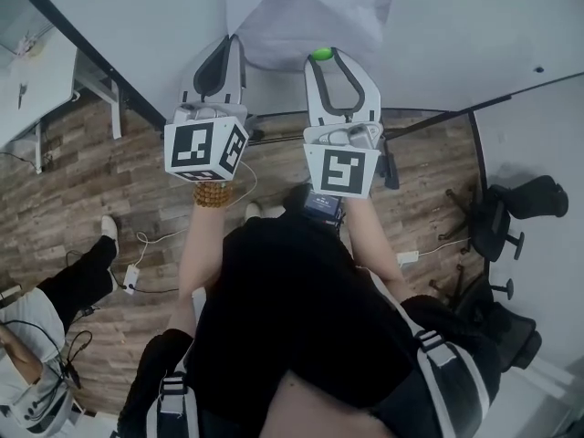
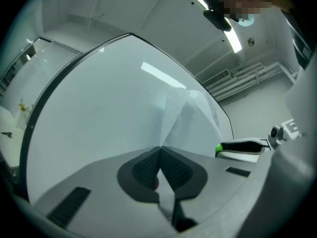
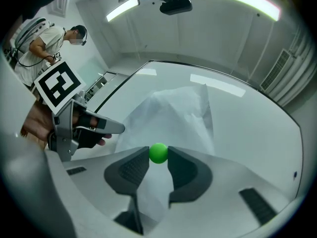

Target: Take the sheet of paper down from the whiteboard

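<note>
The whiteboard (image 1: 456,26) fills the far side, standing above a wooden floor (image 1: 82,181). The sheet of paper (image 1: 301,16) hangs crumpled against the board's middle, bulging away from the surface. The left gripper (image 2: 159,148) reaches to the paper's left edge with its jaws pressed together on a fold of the sheet. The right gripper (image 3: 158,155), just right of it, is set fairly wide, its tips pinching a small green ball (image 1: 321,54) against the paper's lower right part, with the sheet behind the jaws.
</note>
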The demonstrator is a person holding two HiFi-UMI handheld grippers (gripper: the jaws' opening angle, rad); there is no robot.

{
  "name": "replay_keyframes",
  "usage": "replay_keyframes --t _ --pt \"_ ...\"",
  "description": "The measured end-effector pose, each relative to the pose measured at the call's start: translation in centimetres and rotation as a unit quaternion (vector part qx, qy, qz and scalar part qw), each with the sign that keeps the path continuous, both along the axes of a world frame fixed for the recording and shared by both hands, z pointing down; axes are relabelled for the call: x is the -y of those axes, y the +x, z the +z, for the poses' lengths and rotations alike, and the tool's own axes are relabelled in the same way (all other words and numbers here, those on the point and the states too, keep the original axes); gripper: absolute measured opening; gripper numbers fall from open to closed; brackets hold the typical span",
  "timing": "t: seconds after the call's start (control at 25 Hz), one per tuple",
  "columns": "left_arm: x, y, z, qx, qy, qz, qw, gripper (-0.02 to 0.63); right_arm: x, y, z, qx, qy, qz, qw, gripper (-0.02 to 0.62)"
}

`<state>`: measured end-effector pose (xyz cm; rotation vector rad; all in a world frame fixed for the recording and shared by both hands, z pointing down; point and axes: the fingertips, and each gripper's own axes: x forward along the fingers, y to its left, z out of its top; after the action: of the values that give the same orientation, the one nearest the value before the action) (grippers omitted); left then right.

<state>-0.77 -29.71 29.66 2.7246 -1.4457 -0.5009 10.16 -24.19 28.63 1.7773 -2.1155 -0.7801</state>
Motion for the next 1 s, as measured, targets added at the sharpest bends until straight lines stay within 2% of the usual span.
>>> replay_keyframes --t 0.44,1.0 --pt "-2.3 -3.3 1.9 0.018 -0.025 -0.048 0.9984 0.009 -1.6 -2.1 0.7 0.002 -0.005 -0.035 0.999 0.117" --pt "-6.3 -7.0 3.0 0.056 -0.022 -0.114 0.9916 0.008 -3.5 -5.7 2.0 0.012 -0.012 -0.095 0.995 0.117"
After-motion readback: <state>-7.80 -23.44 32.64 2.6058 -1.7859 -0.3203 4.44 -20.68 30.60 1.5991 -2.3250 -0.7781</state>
